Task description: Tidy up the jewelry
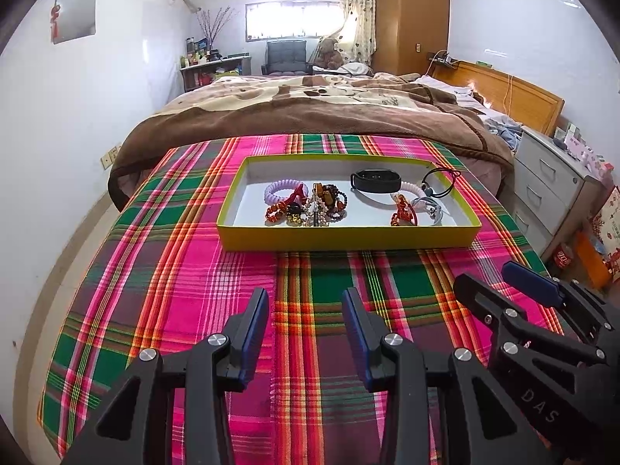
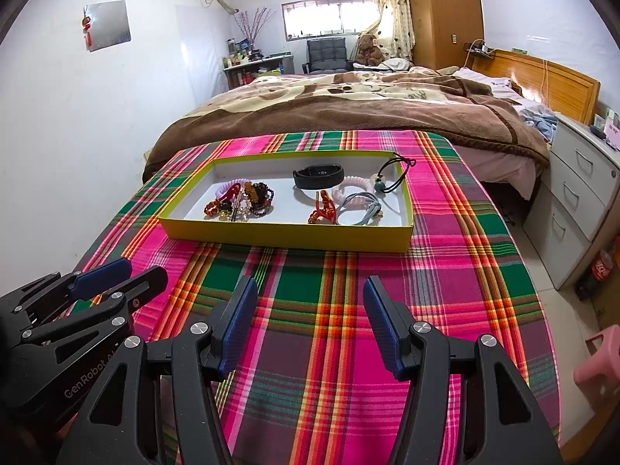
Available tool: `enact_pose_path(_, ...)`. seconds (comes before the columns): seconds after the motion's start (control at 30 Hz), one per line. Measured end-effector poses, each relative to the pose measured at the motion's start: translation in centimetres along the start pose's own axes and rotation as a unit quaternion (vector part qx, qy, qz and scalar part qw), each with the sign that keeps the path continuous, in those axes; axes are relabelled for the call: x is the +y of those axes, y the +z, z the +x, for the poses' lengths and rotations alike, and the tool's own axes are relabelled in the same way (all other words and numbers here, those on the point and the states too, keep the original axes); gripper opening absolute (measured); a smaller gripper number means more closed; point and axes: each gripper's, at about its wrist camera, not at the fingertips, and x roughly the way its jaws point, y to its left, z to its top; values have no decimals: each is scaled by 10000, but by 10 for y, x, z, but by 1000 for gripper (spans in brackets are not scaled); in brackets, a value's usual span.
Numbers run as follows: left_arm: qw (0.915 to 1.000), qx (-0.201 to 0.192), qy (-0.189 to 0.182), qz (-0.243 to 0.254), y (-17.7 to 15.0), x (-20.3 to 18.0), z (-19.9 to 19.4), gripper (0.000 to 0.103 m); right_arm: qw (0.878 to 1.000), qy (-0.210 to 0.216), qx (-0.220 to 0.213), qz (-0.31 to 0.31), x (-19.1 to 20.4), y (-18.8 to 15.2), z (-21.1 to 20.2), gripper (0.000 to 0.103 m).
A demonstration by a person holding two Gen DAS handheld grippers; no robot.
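Observation:
A shallow yellow-rimmed tray (image 1: 348, 238) (image 2: 286, 236) sits on the plaid cloth and holds the jewelry. On its left lies a tangled pile of beaded bracelets (image 1: 310, 205) (image 2: 242, 203) with a purple coil hair tie (image 1: 281, 190). A black wristband (image 1: 376, 180) (image 2: 318, 176) lies at the back. On the right are a red bracelet (image 1: 403, 213) (image 2: 323, 207), grey hair ties (image 2: 358, 209) and a black cord necklace (image 1: 441, 182) (image 2: 395, 176). My left gripper (image 1: 306, 310) (image 2: 116, 271) is open and empty, short of the tray. My right gripper (image 2: 310, 302) (image 1: 492, 275) is open and empty beside it.
The tray stands on a table under a pink, green and red plaid cloth (image 1: 186, 279) (image 2: 465, 263). A bed with a brown blanket (image 1: 310, 112) lies behind it. White drawers (image 1: 554, 186) (image 2: 577, 201) stand at the right, with a pink stool (image 2: 596, 360) on the floor.

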Motion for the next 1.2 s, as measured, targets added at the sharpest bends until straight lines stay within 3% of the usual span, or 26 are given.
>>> enact_pose_path(1.2,10000,58,-47,-5,-1,1,0,39,10000,-2,44,-32,2,0,1,57)
